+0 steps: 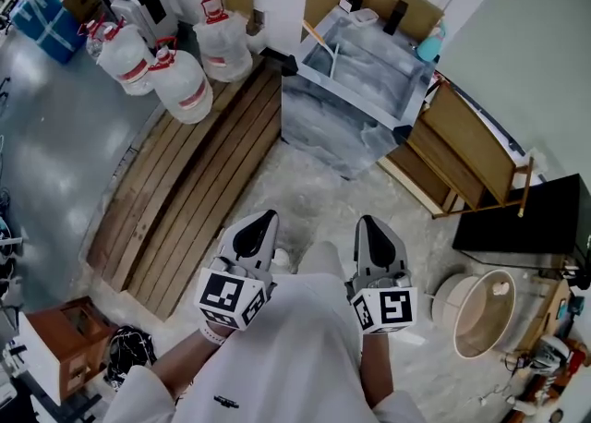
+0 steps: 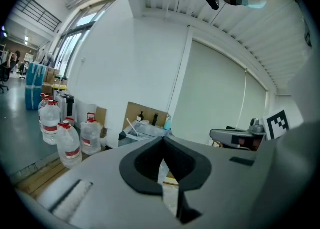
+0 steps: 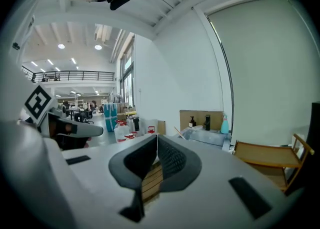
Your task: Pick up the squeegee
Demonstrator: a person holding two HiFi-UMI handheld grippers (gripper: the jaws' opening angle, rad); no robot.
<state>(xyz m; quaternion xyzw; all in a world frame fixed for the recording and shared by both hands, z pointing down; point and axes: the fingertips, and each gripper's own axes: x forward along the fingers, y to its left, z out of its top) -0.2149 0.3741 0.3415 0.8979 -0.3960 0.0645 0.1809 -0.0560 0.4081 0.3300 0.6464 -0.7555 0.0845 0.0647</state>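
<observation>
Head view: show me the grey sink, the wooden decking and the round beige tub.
grey sink [image 1: 331, 130]: head view, front wall.
wooden decking [image 1: 194, 192]: head view, middle plank.
round beige tub [image 1: 476, 324]: head view, inner wall.

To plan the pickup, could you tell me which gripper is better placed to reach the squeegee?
Probably left, narrowly. Both the left gripper and right gripper are shut, empty and far off, but the squeegee leans at the left end of the sink.
</observation>
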